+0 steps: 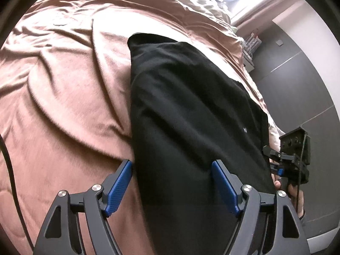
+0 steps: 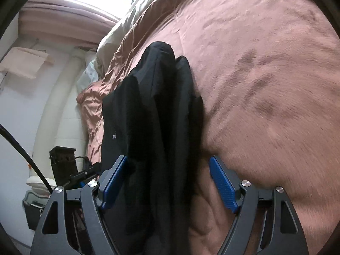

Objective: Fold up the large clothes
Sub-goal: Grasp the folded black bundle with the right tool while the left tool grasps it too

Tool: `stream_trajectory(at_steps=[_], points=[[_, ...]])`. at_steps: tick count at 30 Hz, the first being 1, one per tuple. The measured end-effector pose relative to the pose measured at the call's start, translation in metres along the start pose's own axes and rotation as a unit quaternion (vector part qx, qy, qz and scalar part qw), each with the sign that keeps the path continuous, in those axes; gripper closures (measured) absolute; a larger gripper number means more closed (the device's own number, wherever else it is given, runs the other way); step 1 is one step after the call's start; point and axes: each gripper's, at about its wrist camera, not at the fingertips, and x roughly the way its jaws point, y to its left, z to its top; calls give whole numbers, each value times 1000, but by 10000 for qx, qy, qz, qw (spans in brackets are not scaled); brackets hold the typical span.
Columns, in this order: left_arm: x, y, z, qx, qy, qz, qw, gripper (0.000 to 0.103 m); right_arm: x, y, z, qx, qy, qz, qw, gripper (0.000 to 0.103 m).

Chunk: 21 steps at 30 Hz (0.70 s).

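A black garment (image 1: 187,110) lies in a long folded strip on a brown blanket (image 1: 63,89), with a small white logo near one edge. My left gripper (image 1: 172,170) is open, its blue pads apart over the garment's near end. The garment also shows in the right wrist view (image 2: 153,114), folded into a long bundle. My right gripper (image 2: 169,167) is open, its jaws straddling the garment's near end and the blanket (image 2: 265,85). The right gripper also shows at the right of the left wrist view (image 1: 274,159). The left gripper body shows at the lower left of the right wrist view, fingers hidden.
The bed edge drops to a dark floor (image 1: 297,80) on the right of the left wrist view. A white rack (image 1: 250,46) stands by the bed. A black cable (image 2: 25,155), a white wall (image 2: 17,114) and a dark bin (image 2: 34,210) show left in the right wrist view.
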Motion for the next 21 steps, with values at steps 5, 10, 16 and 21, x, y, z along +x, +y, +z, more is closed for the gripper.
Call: stream_trajectory(at_steps=[5,10,16,21], points=[[4,3,7,-4,-31,-86,10000,27,12,-5,17,66,-11,153,9999,26],[11,8,13,-132,-36,-211,9997,33,32,-12,31,221,81,479,9986,34],[4,9,11,-205,-59,-236,9995,51,47,-23,32,316,307,1007,9939,77],[-7,4,11,-217,-79,-305,9993,71,36,-4,31,-42,128,1033,9946,88]])
